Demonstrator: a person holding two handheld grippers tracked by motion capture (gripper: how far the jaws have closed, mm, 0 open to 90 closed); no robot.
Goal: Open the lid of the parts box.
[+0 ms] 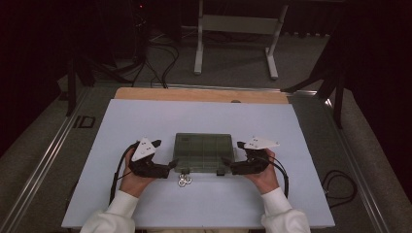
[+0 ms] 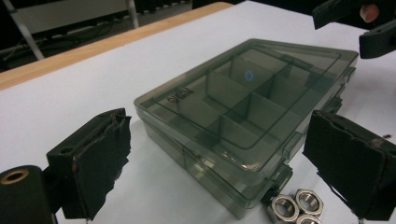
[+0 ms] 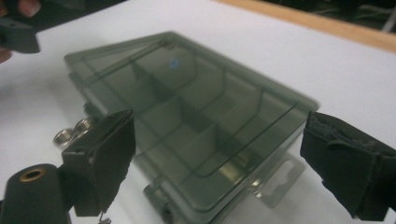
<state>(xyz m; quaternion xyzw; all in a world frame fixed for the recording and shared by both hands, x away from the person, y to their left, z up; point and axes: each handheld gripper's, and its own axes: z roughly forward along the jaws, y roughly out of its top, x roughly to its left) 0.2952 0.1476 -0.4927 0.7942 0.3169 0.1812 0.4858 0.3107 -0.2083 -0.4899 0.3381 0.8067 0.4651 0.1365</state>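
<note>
A smoky clear compartment box [image 1: 204,152] lies flat on the white board, lid down, with several dividers showing through the lid. Three steel hex nuts [image 1: 184,180] sit on the board just in front of its near left corner. My left gripper [image 1: 171,164] is at the box's near left corner, open, and its view has the box [image 2: 243,107] and nuts [image 2: 294,207] between the wide-apart jaws. At the near right corner is my right gripper [image 1: 227,164], also open, with the box [image 3: 187,116] between its jaws and the nuts [image 3: 70,133] to the left.
The white board [image 1: 145,121] covers a wooden tabletop [image 1: 199,94] whose far edge shows. A latch tab [image 3: 275,186] juts from the box's near side. Cables [image 1: 340,187] lie on the floor to the right, and a white stand's legs [image 1: 233,43] are beyond the table.
</note>
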